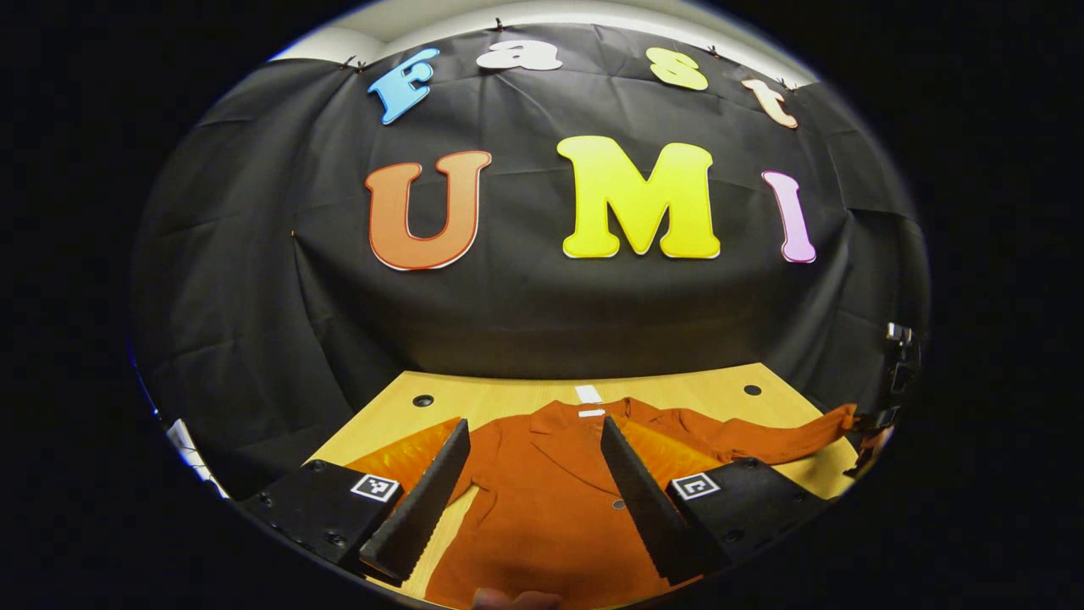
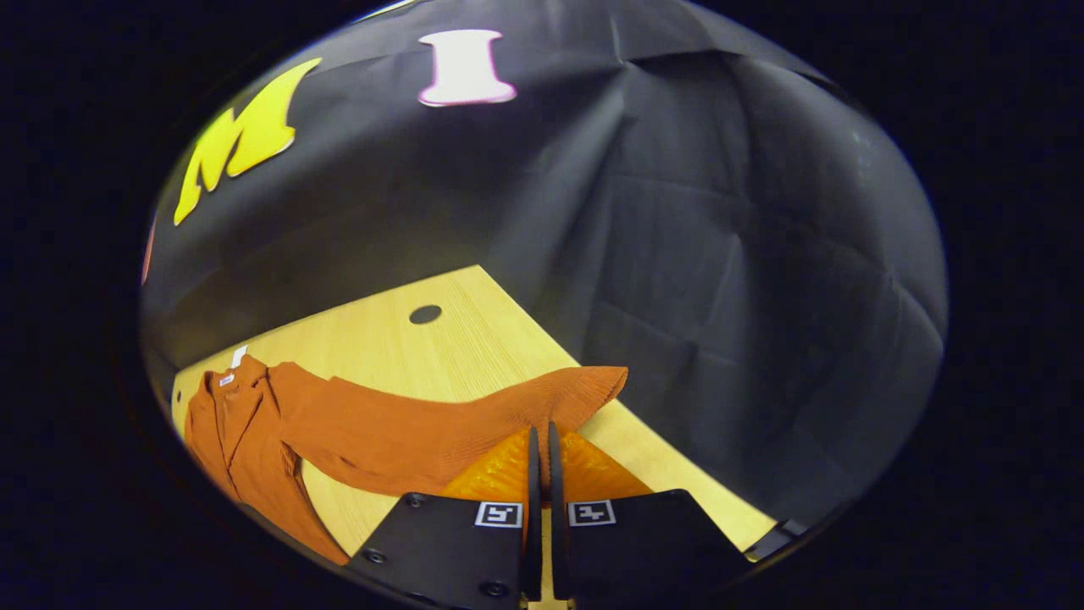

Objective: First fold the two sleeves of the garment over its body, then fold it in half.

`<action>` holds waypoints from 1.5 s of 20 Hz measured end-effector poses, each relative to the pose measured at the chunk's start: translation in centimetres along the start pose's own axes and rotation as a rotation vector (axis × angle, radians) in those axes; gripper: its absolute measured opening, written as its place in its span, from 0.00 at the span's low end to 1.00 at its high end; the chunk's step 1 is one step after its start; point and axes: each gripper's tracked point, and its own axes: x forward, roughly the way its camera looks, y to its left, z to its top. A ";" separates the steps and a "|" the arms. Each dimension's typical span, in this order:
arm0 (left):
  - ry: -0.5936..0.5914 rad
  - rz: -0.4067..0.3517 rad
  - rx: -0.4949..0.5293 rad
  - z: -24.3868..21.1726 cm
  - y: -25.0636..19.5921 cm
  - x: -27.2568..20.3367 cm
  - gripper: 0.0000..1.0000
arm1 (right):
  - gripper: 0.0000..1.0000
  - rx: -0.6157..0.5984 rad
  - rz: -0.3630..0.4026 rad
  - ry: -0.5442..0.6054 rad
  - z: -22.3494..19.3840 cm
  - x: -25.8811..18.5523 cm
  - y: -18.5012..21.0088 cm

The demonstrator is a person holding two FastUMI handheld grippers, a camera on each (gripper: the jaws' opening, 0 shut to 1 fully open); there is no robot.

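A rust-orange button-up garment (image 1: 542, 500) lies front up on the wooden table (image 1: 677, 385), collar toward the wall. My left gripper (image 1: 533, 424) hovers open over its chest, one finger on each side of the collar, touching nothing. One sleeve (image 1: 762, 440) stretches out to the right, where my right gripper (image 1: 872, 421) holds its end. In the right gripper view, the right gripper (image 2: 543, 430) is shut on the sleeve's cuff (image 2: 584, 390), and the sleeve (image 2: 398, 432) runs back to the garment's body (image 2: 229, 424). The other sleeve is hidden behind my left finger.
The table (image 2: 474, 339) has round holes near its back corners (image 1: 423, 400) (image 1: 752, 390) (image 2: 425, 314). A white strip (image 1: 589, 393) lies just beyond the collar. The black cloth wall (image 1: 542, 322) stands right behind the table. The table's right edge (image 2: 677, 466) runs close to the cuff.
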 end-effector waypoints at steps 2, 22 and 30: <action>-0.027 -0.001 0.000 0.3 1.2 0.1 1.00 | 0.05 -0.099 0.037 -0.091 4.4 -1.2 3.5; -0.053 0.286 -0.093 -2.4 24.2 -2.9 1.00 | 0.05 -0.307 0.560 -0.207 4.2 -14.5 51.1; 0.028 0.400 -0.077 -5.2 29.9 -6.6 1.00 | 0.06 -0.406 0.606 0.016 -10.0 -11.7 58.6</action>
